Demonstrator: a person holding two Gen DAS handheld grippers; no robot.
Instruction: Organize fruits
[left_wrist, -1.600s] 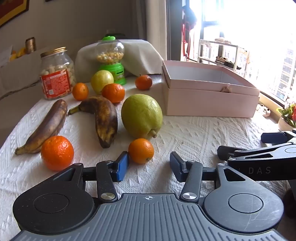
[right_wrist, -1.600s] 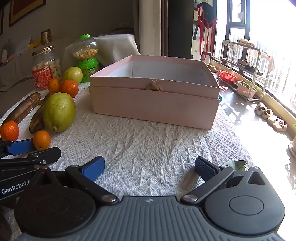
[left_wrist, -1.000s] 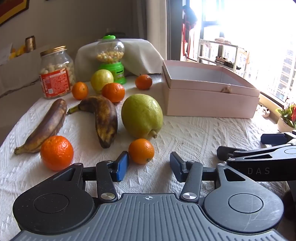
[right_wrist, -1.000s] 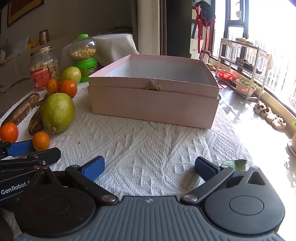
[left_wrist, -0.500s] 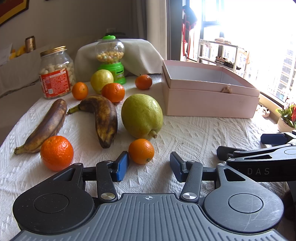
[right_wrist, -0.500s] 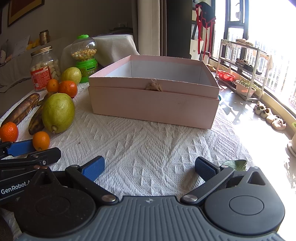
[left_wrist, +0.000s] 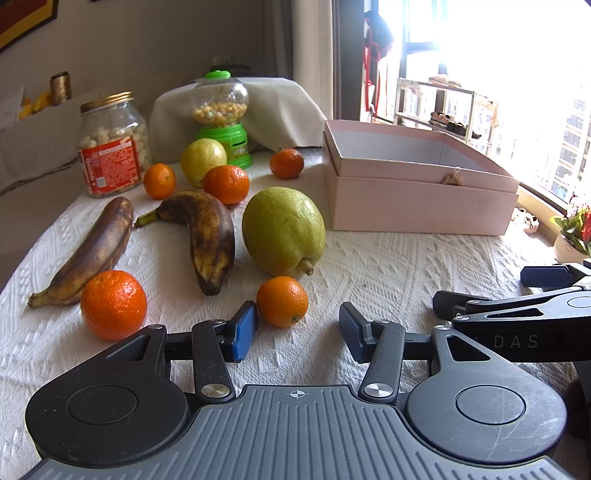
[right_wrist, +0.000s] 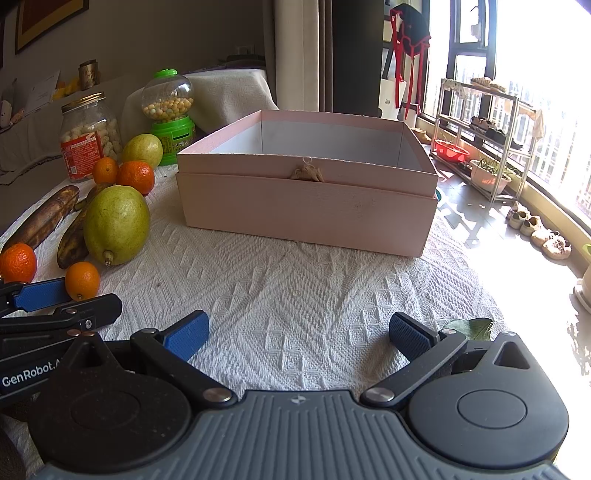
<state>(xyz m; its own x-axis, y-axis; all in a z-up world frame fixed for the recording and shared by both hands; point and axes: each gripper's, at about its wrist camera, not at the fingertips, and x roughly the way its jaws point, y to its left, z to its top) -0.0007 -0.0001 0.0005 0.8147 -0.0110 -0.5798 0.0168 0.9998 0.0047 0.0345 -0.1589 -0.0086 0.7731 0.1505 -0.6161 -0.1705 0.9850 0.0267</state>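
Both hand-held grippers, left (left_wrist: 297, 330) and right (right_wrist: 298, 338), gape empty; risk: nudged small orange (left_wrist: 282, 301) rolls off the surface (left_wrist: 388, 266).

Strong daylight pours in from the window (left_wrist: 517, 74) on the right of both views, blown out to plain white there, so the buildings outside are washed pale. The far wall (left_wrist: 147, 40) on the left sits dim and greyish. The fruit throws soft shadows leftward onto the white cloth (right_wrist: 295, 295), and the pink box (right_wrist: 306, 210) has a sunlit patch of glare on the floor beside it. Both pictures are sharp across the worktop; the fisheye bends the window frames and the cloth's edge, and the tool bodies at the bottom loom large and dark
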